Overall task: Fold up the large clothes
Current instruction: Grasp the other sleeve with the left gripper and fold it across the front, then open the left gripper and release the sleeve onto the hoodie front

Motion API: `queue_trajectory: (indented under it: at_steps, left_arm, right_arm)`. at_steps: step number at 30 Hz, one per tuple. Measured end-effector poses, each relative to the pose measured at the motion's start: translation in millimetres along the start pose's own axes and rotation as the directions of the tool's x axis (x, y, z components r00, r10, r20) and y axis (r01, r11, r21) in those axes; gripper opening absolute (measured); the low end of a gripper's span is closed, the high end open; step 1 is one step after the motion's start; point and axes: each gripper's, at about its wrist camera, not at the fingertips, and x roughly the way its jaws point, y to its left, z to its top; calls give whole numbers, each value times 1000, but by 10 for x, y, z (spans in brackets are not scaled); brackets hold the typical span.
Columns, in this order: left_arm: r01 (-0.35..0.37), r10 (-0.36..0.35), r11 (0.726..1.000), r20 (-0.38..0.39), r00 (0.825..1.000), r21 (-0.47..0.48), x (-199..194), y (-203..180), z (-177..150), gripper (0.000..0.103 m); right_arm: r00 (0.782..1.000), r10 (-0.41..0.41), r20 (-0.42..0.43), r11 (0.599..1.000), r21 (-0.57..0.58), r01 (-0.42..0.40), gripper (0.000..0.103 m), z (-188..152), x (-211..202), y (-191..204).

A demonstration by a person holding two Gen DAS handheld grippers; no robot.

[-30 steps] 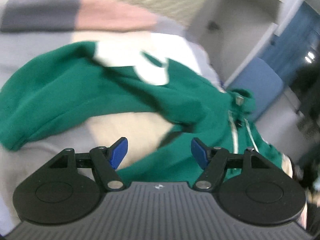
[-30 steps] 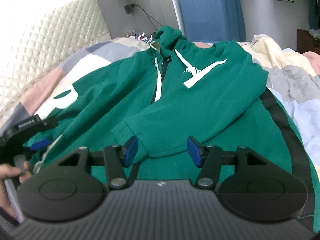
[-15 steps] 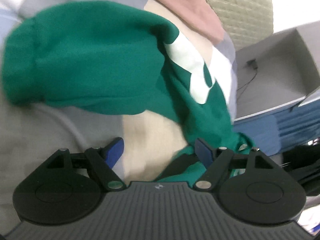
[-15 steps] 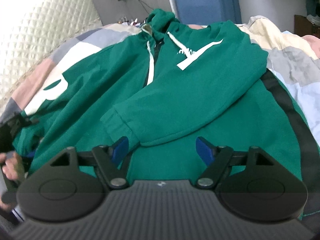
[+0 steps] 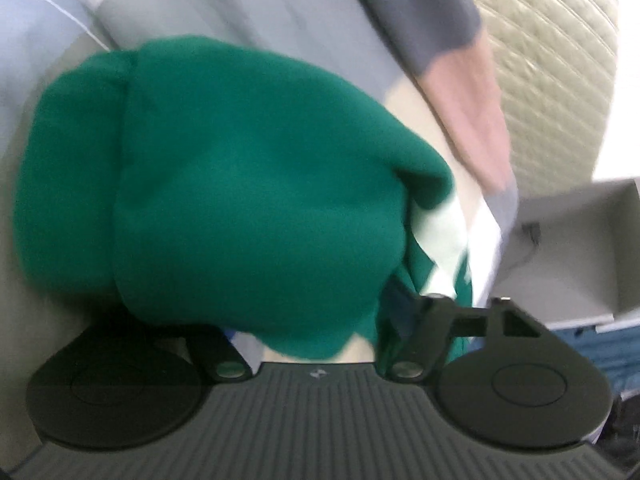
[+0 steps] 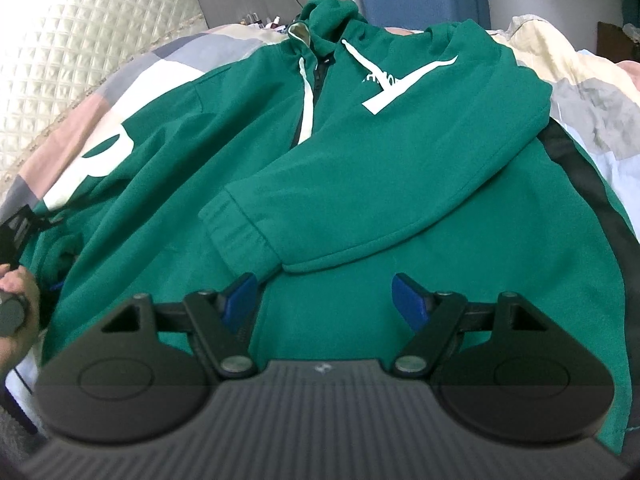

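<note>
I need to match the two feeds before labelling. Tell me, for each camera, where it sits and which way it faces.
Left wrist: on the left gripper, angled down, close over the green sleeve cuff lying between its closing jaws; the frame is blurred.
Right wrist: on the right gripper, jaws open, angled down along the hoodie toward the hood; the person's hand shows at left.
Shared: the hoodie, patchwork bedspread and quilted headboard.

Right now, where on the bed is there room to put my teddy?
Bare quilt shows right of the hoodie, and a strip by the headboard. The middle is all hoodie; its left sleeve is crowded by the closing left gripper.
</note>
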Motion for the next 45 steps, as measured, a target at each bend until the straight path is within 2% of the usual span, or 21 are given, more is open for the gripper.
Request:
queue_trajectory:
  at_steps: [1, 3, 6, 9, 12, 15, 18, 22, 24, 27, 30, 32, 33, 35, 37, 39, 40, 43, 45]
  left_arm:
    - [-14, 14, 1000, 13, 1000, 4, 3, -1, 4, 55]
    - [-42, 41, 998, 35, 999, 39, -23, -21, -13, 31]
    - [-60, 50, 990, 77, 996, 127, -64, -147, -55, 15]
    - [-48, 25, 978, 114, 993, 201, -160, -264, -77, 11]
    - [-52, 0, 950, 167, 986, 308, -245, -438, -99, 10]
    - [-59, -47, 898, 229, 972, 437, -396, -660, -206, 10]
    - [-67, -107, 825, 272, 956, 561, -539, -932, -369, 10]
    - [-76, -209, 688, 297, 932, 722, -747, -1311, -715, 10]
    - [-57, -261, 616, 272, 926, 785, -802, -1551, -938, 10]
    - [1, -341, 482, 186, 921, 876, -831, -1909, -1365, 10]
    - [57, -389, 281, 60, 919, 958, -832, -2197, -1943, 10]
    - [112, -408, 134, -48, 912, 985, -839, -2281, -2366, 10]
    - [139, -407, 73, -98, 908, 988, -844, -2285, -2571, 10]
    - [203, -373, -35, -201, 906, 979, -815, -2252, -2960, 10]
    - [267, -310, -124, -293, 904, 956, -740, -2145, -3332, 10]
    - [341, -227, -183, -377, 898, 922, -630, -2009, -3655, 10]
    - [359, -199, -202, -397, 896, 911, -599, -1930, -3791, 10]
    - [424, -70, -210, -446, 892, 881, -373, -1716, -4099, 10]
    - [437, -6, -225, -449, 893, 871, -230, -1559, -4237, 10]
  right_arm:
    - [1000, 1, 0, 1000, 1, -1, 76, 3, 2, -3]
    - [1000, 4, -1, 1000, 2, -4, 76, 8, 8, -14]
    - [1000, 6, 0, 1000, 6, -6, 76, 12, 15, -21]
    - [1000, 12, 4, 1000, 15, -12, 76, 33, 19, -25]
    - [1000, 21, 19, 999, 24, -22, 76, 71, -15, -38]
    - [999, 24, 43, 999, 28, -25, 76, 119, -68, -59]
    - [997, 28, 70, 999, 30, -30, 76, 168, -115, -99]
    - [996, 27, 90, 999, 41, -31, 76, 214, -148, -161]
    - [995, 32, 94, 997, 65, -39, 76, 241, -156, -209]
    - [993, 39, 109, 994, 100, -50, 76, 291, -193, -287]
    - [990, 31, 135, 989, 137, -49, 76, 340, -258, -391]
    - [989, 22, 149, 985, 167, -47, 76, 376, -299, -479]
    - [988, 19, 155, 983, 178, -47, 76, 392, -319, -524]
    - [985, 6, 174, 981, 192, -40, 76, 425, -371, -613]
    - [980, -16, 199, 979, 203, -26, 76, 457, -421, -712]
    - [977, -20, 214, 973, 229, -30, 76, 477, -453, -818]
    - [975, -21, 221, 969, 245, -35, 76, 477, -463, -879]
    - [973, -34, 227, 956, 291, -34, 76, 468, -445, -1050]
    - [975, -24, 221, 950, 308, -47, 76, 451, -413, -1133]
